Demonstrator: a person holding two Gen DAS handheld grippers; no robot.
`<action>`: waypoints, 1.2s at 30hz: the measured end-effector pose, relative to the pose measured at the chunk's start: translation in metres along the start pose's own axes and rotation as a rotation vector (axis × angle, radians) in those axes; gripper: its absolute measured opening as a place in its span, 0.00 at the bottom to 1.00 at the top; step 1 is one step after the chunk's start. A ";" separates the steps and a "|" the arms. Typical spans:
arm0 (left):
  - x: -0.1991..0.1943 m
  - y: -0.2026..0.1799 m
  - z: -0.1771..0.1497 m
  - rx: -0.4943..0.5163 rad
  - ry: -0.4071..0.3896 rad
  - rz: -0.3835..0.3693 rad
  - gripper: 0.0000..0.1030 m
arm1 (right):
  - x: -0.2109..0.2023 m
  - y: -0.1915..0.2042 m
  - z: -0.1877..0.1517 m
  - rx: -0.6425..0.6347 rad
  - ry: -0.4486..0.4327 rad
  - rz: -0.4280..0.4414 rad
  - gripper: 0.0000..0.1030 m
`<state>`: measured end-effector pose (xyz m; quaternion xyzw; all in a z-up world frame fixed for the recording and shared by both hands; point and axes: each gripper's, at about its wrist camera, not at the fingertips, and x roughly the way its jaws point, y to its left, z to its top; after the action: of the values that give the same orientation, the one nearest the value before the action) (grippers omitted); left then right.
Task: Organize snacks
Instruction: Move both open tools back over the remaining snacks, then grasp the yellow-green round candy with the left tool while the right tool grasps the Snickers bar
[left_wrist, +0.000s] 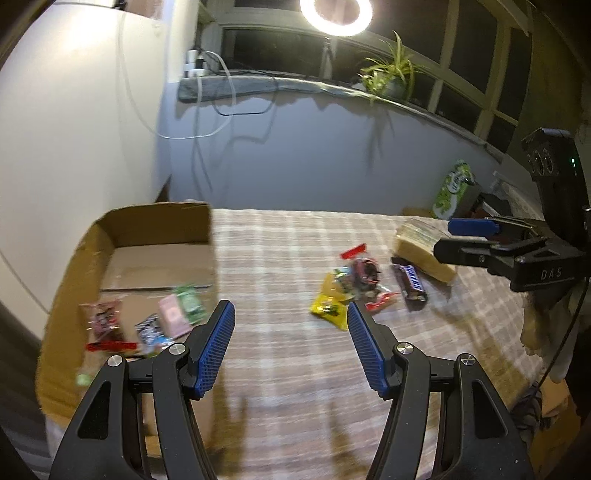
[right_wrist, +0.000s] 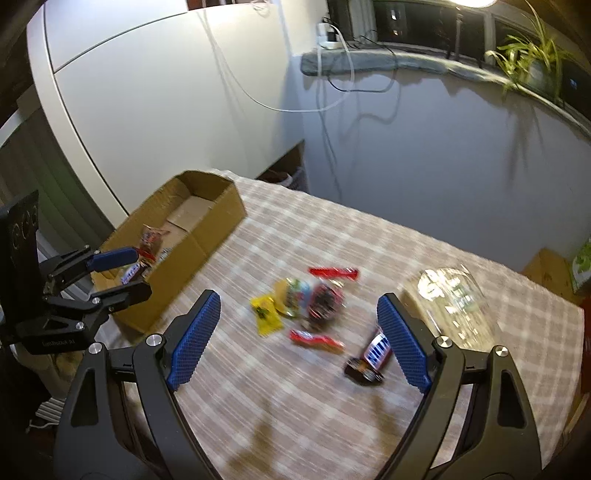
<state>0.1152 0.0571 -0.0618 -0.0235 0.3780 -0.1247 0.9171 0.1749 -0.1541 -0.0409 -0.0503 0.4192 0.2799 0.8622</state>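
Both claws hang released above the checkered desk: left claw near the cardboard box; right claw near the Snickers bar.

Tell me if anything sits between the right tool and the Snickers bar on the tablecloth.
Nothing visible does. The right tool is open above the tablecloth, and the Snickers bar lies just inside its right finger. The other loose snacks lie farther off toward the cardboard box, not in the path.

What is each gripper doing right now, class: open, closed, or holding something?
Left gripper: open, holding nothing.
Right gripper: open, holding nothing.
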 end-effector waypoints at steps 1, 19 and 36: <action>0.004 -0.004 0.001 0.005 0.004 -0.007 0.61 | -0.001 -0.004 -0.003 0.007 0.006 -0.001 0.87; 0.090 -0.045 0.011 0.024 0.101 -0.023 0.49 | 0.041 -0.074 -0.048 0.239 0.116 0.011 0.68; 0.139 -0.051 0.010 0.040 0.164 0.027 0.42 | 0.070 -0.074 -0.049 0.245 0.157 -0.021 0.53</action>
<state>0.2063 -0.0273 -0.1426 0.0105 0.4496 -0.1213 0.8849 0.2148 -0.2012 -0.1362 0.0294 0.5159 0.2129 0.8293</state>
